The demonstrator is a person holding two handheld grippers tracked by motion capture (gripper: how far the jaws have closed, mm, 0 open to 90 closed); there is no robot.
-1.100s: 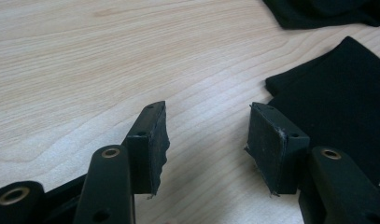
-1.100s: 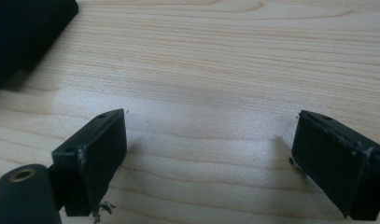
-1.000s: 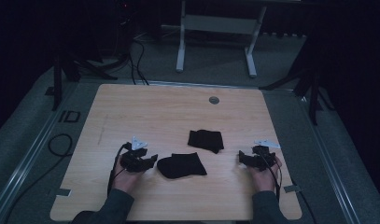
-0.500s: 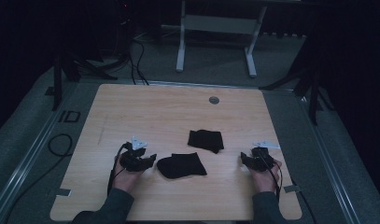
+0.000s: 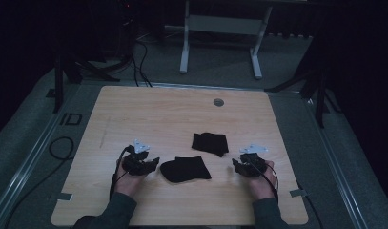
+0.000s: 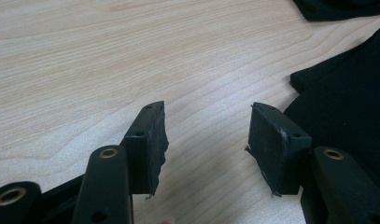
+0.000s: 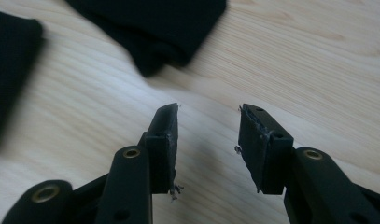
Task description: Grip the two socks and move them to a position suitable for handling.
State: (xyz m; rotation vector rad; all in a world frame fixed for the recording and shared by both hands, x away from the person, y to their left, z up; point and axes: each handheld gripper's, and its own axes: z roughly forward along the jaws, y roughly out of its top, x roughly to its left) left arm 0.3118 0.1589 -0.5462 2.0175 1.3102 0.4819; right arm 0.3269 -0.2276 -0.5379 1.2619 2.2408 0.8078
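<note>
Black cloth lies in 2 pieces on the wooden table (image 5: 134, 114) in the high view: the near piece (image 5: 186, 169) between the left gripper (image 5: 151, 164) and the right gripper (image 5: 237, 166), the far piece (image 5: 210, 142) just beyond. In the left gripper view, the jaws stand apart over bare wood, the near piece (image 6: 346, 121) just beside 1 pad (image 6: 269, 144). In the right gripper view, the jaws have just been closing with nothing between them, the far piece (image 7: 155, 28) ahead. Judged so, this is the approach; next, each gripper must reach an edge of cloth.
</note>
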